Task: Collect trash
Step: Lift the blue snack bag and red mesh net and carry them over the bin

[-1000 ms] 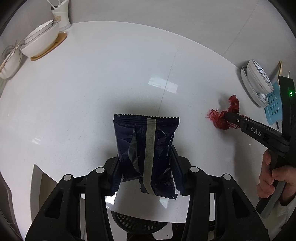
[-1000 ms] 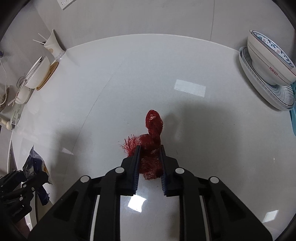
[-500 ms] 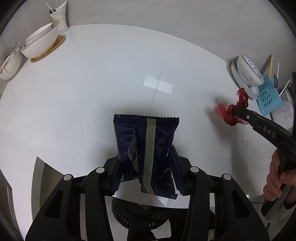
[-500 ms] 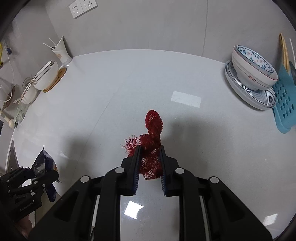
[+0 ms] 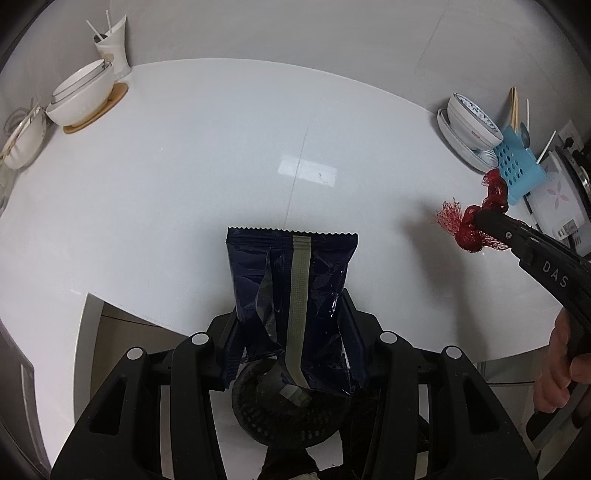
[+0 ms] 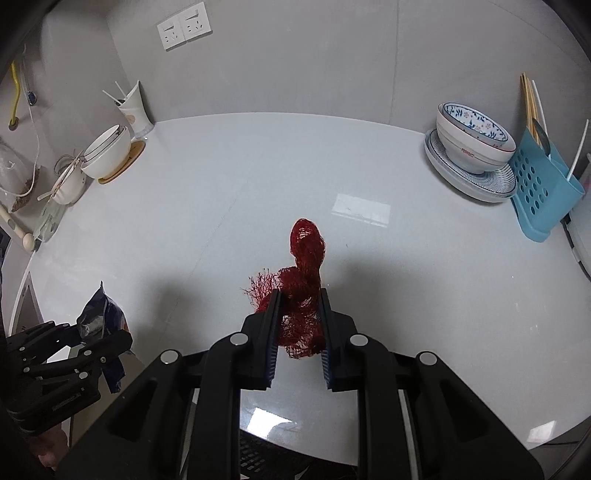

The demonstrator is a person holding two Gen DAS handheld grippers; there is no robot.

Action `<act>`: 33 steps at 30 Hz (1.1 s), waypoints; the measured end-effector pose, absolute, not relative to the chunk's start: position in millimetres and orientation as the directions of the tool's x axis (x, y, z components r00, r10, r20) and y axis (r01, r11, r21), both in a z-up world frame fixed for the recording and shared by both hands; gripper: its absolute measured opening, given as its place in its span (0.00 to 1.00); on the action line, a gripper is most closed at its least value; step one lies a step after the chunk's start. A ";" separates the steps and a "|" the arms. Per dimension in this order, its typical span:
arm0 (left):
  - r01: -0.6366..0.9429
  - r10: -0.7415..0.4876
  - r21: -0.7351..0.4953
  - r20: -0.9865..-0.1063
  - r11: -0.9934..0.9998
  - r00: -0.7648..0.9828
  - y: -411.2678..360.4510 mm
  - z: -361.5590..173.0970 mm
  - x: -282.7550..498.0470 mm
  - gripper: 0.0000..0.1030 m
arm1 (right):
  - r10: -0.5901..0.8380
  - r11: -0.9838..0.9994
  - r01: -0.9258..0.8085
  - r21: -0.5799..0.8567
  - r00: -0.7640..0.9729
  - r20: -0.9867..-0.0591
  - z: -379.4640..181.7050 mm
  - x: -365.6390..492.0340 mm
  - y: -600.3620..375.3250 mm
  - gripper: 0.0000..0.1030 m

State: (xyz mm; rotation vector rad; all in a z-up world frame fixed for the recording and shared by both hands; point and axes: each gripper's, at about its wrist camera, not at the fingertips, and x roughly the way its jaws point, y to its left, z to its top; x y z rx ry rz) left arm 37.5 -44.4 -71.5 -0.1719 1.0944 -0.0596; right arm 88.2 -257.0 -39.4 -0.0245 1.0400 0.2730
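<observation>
Left view: left claw (image 5: 291, 332) pinching dark wrapper (image 5: 291, 288) over black basket (image 5: 280, 417) | Right view: right claw (image 6: 298, 314) pinching red netting (image 6: 303, 295), wall sockets (image 6: 184, 30) behind table (image 6: 221, 206)

1. Illumination: even, moderately bright, from overhead.
2. Glare: one rectangular reflection on the desk (image 5: 155, 192) ahead of the left claw (image 5: 291, 332); another ahead of the right claw (image 6: 298, 325), with smaller ones beside and beneath it.
3. Shadows: soft, spreading around the right claw.
4. Distortion: strong fisheye curvature; corners vignetted black.
5. Focus: sharp overall, softening toward the edges.
</observation>
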 end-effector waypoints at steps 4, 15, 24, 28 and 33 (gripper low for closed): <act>-0.026 -0.135 -0.166 -0.875 0.986 0.465 -40.4 -68.5 19.5 0.44 | 0.215 0.965 -0.236 0.110 0.484 -0.848 -32.7 68.5 -254.6 0.17; -0.007 -0.141 -0.162 -0.878 0.987 0.458 -28.6 -75.1 -21.9 0.44 | 0.226 0.962 -0.249 0.116 0.481 -0.847 -28.9 16.2 -245.0 0.17; -0.001 -0.147 -0.165 -0.884 0.986 0.444 -24.5 -87.0 -46.2 0.44 | 0.232 0.959 -0.256 0.122 0.460 -0.857 -40.0 -13.7 -239.7 0.17; 0.005 -0.153 -0.168 -0.886 0.986 0.437 -25.1 -92.4 -54.9 0.44 | 0.234 0.957 -0.262 0.122 0.457 -0.858 -44.3 -25.1 -238.9 0.17; 0.010 -0.154 -0.165 -0.893 0.986 0.423 -25.1 -106.7 -66.4 0.44 | 0.234 0.956 -0.268 0.121 0.444 -0.865 -53.4 -40.3 -240.1 0.17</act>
